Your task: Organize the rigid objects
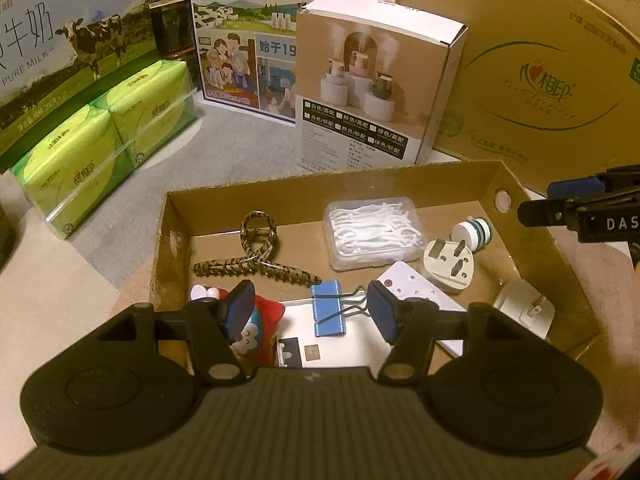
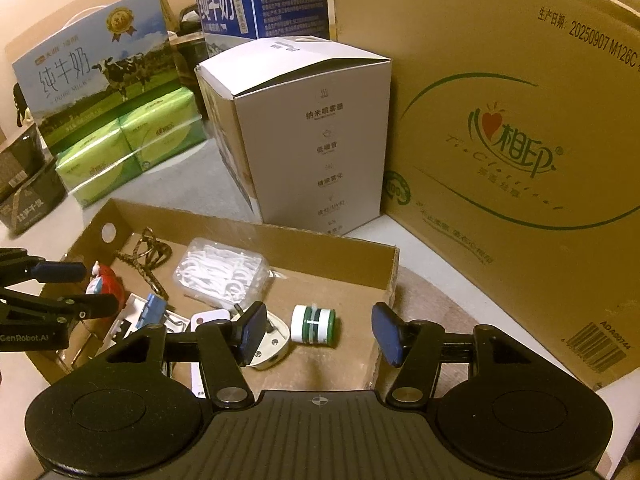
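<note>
Both grippers hover half-open and empty over the shallow cardboard tray (image 1: 520,200): the blue binder clip (image 1: 329,309) lies lengthwise between the left gripper (image 1: 310,312) fingers, lower centre, nearer than the right gripper (image 2: 320,330).

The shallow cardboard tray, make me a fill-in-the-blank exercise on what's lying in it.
1. The clear plastic case in the shallow cardboard tray holds white dental ____.
2. The metal binder clip has a ____ body.
3. The leopard-print hair claw lies to the ____ of the clear case in the left wrist view.
4. The jaws of the left gripper stand ____, holding nothing.

Missing words: floss picks; blue; left; open
</note>
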`<control>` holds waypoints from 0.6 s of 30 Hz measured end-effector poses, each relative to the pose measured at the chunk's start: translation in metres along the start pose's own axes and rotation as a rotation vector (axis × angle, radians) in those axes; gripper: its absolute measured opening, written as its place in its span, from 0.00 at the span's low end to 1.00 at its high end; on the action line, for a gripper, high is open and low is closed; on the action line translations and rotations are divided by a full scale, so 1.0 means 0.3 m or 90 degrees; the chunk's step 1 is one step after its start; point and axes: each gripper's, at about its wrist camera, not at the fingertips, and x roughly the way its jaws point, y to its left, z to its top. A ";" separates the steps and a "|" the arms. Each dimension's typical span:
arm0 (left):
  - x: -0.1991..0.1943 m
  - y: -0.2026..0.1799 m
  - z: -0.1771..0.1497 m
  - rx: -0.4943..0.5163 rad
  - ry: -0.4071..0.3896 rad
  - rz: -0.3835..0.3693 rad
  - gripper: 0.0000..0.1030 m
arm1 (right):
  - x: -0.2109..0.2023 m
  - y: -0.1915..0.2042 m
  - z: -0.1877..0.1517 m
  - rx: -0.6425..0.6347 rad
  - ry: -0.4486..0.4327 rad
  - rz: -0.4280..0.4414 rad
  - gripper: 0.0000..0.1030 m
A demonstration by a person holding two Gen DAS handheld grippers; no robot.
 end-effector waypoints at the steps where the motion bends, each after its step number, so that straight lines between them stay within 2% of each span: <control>1: -0.002 -0.003 -0.001 0.006 -0.001 0.005 0.59 | -0.004 0.001 0.000 -0.001 -0.003 0.001 0.58; 3: -0.011 -0.004 -0.002 0.011 -0.005 0.010 0.66 | -0.013 0.001 -0.002 -0.002 -0.012 0.002 0.66; 5: -0.024 -0.008 -0.005 0.019 -0.012 0.014 0.80 | -0.025 0.001 -0.003 0.000 -0.022 0.003 0.81; 13: -0.089 -0.021 -0.015 0.037 -0.039 0.032 0.99 | -0.074 0.006 -0.005 0.008 -0.024 0.005 0.92; 18: -0.134 -0.027 -0.031 0.040 -0.044 0.037 0.99 | -0.116 0.011 -0.014 0.015 -0.024 0.012 0.97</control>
